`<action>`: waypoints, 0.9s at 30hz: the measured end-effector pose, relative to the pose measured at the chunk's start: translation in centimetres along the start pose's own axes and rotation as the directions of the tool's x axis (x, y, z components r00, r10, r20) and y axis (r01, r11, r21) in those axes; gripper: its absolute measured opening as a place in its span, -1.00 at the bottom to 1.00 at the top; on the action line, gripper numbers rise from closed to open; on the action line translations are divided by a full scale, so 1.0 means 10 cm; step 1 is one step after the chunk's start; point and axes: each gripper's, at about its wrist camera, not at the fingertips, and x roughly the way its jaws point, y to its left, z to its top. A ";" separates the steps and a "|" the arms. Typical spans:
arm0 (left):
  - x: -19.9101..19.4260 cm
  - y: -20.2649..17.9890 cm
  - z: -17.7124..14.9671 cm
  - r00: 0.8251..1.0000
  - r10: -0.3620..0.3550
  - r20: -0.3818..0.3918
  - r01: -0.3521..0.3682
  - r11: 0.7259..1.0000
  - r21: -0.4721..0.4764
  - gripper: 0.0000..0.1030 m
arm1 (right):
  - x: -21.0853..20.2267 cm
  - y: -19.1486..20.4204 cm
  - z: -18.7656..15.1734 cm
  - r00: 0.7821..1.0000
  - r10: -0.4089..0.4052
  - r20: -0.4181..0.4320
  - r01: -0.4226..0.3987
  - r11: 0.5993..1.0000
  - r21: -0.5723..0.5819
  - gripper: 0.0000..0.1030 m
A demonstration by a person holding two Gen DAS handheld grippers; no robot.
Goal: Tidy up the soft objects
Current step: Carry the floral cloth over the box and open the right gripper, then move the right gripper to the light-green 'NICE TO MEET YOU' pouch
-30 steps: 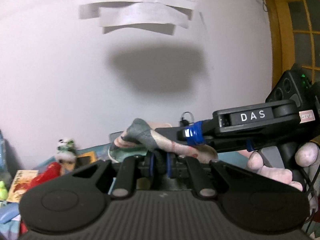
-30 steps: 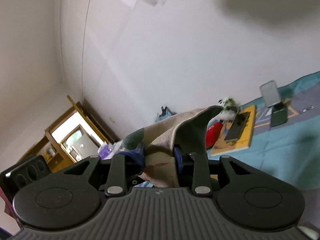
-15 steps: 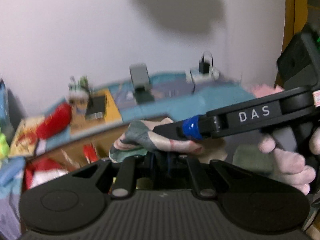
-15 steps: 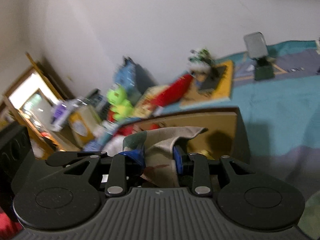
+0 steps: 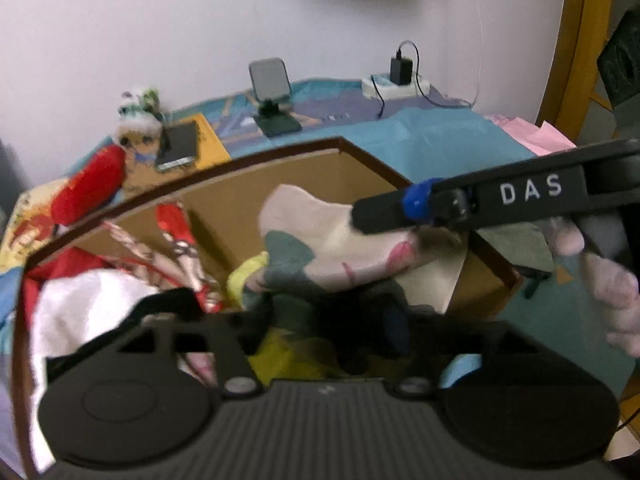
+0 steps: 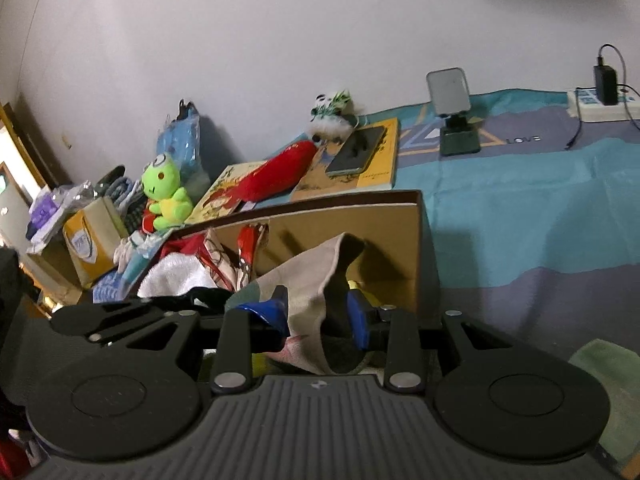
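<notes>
item: patterned cloth (image 6: 316,280), beige with grey-green patches and pink marks; we see it draped over the open cardboard box (image 6: 416,240), not yet lying among the contents.
box contents: white towel (image 5: 80,304), red-printed fabric (image 5: 176,236), something yellow (image 5: 248,276) under the cloth.
right claw (image 6: 318,312): we see the blue pads parted a little with the cloth passing between them; we judge it pinched, though the gap leaves doubt.
left claw (image 5: 316,320): blurred; the cloth's near end runs down into it, but we cannot tell whether it is gripping.
key relation: the cloth's long axis runs from the left claw up and rightward to the right claw (image 5: 384,216), which comes in from the right side above the box; both ends hang over the box interior, the box floor directly below.
nearer hand: the right, by our judgement, carries most of the cloth.
next move, as we judge: lower and release into the box.
tabletop (image 6: 520,208): blue cover.
</notes>
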 end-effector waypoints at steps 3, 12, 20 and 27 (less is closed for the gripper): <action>-0.17 0.02 -0.04 1.000 -0.008 0.019 0.008 1.000 0.009 0.32 | -0.09 -0.01 -0.01 1.000 -0.003 0.028 0.002 0.999 0.034 -0.69; -0.58 -0.07 -0.10 0.998 -0.044 0.055 0.045 0.999 -0.011 0.32 | -0.40 0.03 -0.12 0.999 -0.007 0.041 0.004 0.997 0.079 -0.69; -0.58 -0.36 -0.15 0.998 0.044 -0.040 -0.047 0.996 -0.076 0.32 | -0.52 0.06 -0.31 0.999 0.011 -0.043 -0.009 0.999 0.035 -0.69; -0.53 -0.73 -0.18 0.986 0.128 -0.105 -0.142 0.980 -0.137 0.32 | -0.73 -0.12 -0.51 0.994 0.018 -0.110 -0.017 1.000 0.015 -0.69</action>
